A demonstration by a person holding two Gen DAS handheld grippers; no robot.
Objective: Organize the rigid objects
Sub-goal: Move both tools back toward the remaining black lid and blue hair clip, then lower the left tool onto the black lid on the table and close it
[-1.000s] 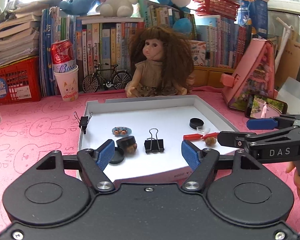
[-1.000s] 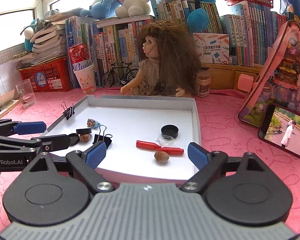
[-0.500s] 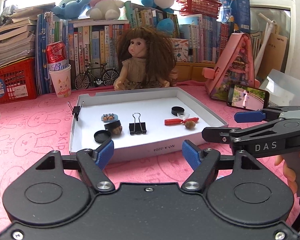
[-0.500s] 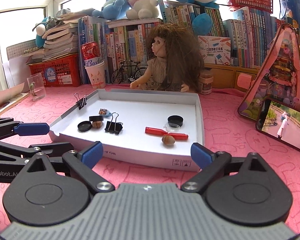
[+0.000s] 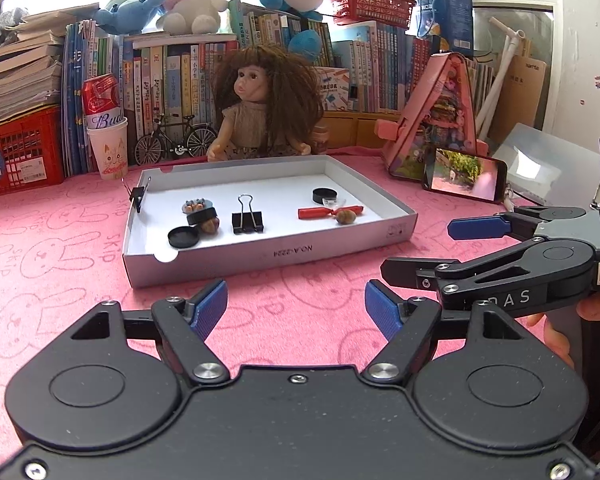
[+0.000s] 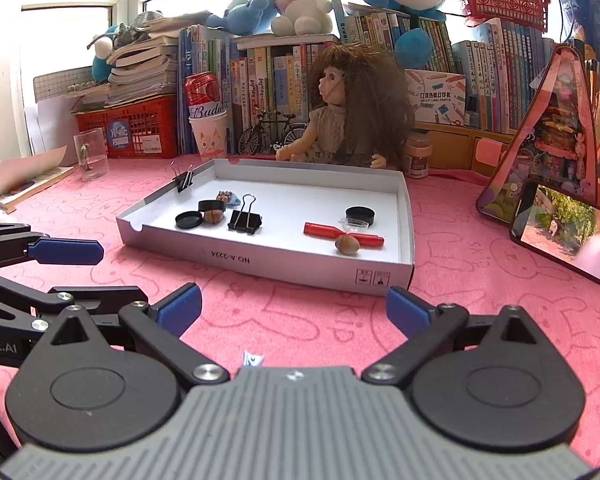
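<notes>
A: Where are your tools?

B: Your left tool point(image 5: 296, 310) and right tool point(image 6: 294, 308) gape empty over the pink counter point(image 5: 52, 256), the right's jaws just widening.

A: The clip?

B: Your clip point(image 5: 247, 220) lies in the tray point(image 5: 268, 254), before the doll point(image 5: 260, 108) and books point(image 5: 172, 76).

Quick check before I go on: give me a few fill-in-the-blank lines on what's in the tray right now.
1. The red pen lies in the ____.
2. One binder clip lies in the tray; another is clipped to its ____.
3. Both grippers hold ____.
4. The walnut touches the ____.

Missing: tray; wall; nothing; pen
</notes>
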